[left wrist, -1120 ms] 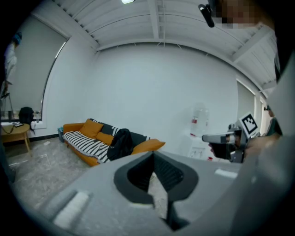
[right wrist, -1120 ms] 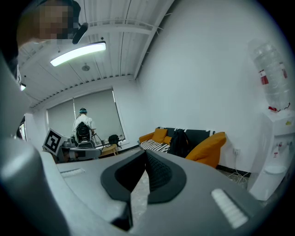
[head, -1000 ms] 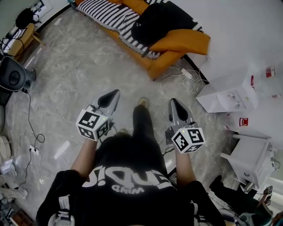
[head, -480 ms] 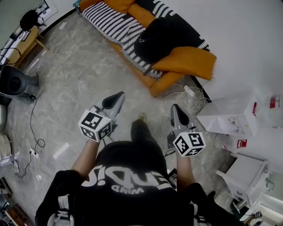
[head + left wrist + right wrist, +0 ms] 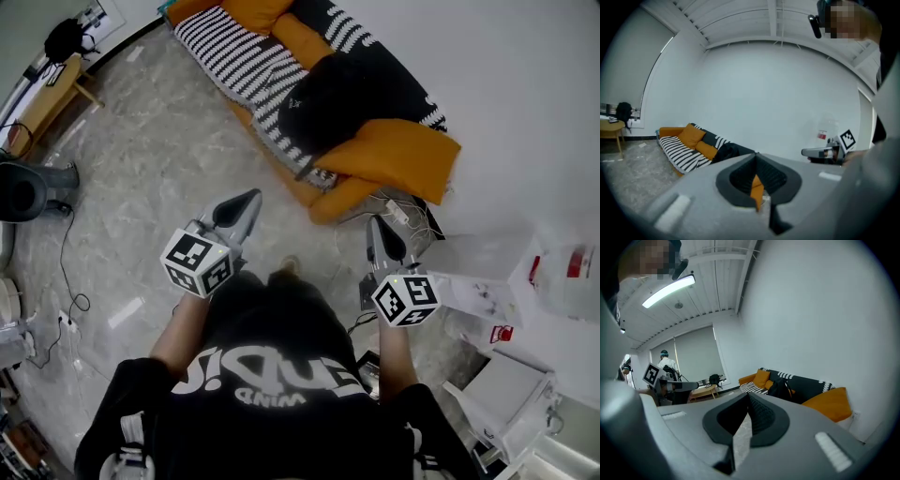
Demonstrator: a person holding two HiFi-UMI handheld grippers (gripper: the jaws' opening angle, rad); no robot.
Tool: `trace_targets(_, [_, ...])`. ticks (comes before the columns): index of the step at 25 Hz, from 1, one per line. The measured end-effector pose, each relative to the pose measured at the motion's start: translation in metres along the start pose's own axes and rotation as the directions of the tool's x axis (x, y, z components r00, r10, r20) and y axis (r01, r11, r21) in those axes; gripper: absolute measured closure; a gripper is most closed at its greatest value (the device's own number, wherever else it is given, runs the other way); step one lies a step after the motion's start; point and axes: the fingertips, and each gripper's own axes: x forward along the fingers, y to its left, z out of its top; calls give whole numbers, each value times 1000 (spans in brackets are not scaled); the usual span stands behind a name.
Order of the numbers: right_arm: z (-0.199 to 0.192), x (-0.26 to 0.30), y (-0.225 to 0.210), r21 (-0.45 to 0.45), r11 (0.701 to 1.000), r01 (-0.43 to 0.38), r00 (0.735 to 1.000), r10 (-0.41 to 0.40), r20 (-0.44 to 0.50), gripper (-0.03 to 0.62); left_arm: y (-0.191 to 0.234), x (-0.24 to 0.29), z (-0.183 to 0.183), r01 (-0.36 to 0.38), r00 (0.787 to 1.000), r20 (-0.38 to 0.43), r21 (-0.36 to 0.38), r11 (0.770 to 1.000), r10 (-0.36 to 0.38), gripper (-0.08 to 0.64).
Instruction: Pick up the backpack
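We see an orange sofa (image 5: pixel 328 197) with a striped cover (image 5: pixel 234 56) and a big orange cushion (image 5: pixel 403 155), set against the white wall on a grey marble floor (image 5: pixel 141 159). A wooden table (image 5: pixel 42 94) stands upper left. A power strip (image 5: pixel 398 214) with white cables lies just beside the sofa's end, and a white cabinet (image 5: pixel 502 403) is lower right.

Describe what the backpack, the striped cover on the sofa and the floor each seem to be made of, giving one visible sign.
Backpack: black matte fabric, probably nylon or canvas; it slumps softly with no shine.
Striped cover: black-and-white woven textile; it drapes over the sofa's edge.
Floor: polished stone or marble-look tile; grey veining and a light sheen, though which one is unclear.
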Motion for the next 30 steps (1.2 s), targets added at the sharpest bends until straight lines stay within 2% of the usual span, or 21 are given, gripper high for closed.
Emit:
trace_targets(6, [-5, 11, 1, 11, 999, -50, 998, 51, -40, 589, 5, 1, -1, -79, 997, -20, -3, 997, 79, 557])
trace_targets(11, [-10, 11, 3, 12, 998, -62, 996, 63, -56, 589, 3, -1, -4, -93, 996, -17, -18, 996, 93, 557])
trace_targets(17, [-75, -135, 41, 0, 1000, -28, 998, 28, -48, 591, -108, -90, -64, -64, 998, -6, -21, 998, 63, 557])
trace_targets(20, [-68, -108, 35, 27, 1000, 1, 998, 0, -68, 591, -81, -67, -56, -43, 998, -44, -26, 999, 42, 557])
trace_targets(23, [-39, -45, 26, 60, 998, 35, 996, -29, -86, 591, -28, -20, -25, -6, 995, -101, -31, 999, 3, 557])
trace_targets(25, [-20, -16, 17, 54, 997, 49, 997, -45, -64, 591, -7, 7, -13, 21, 993, -112, -24, 999, -23, 557])
trace_targets(30, [-12, -7, 2, 43, 995, 89, 996, -88, -26, 591, -7, 30, -12, 88, 992, -90, -13, 996, -89, 557])
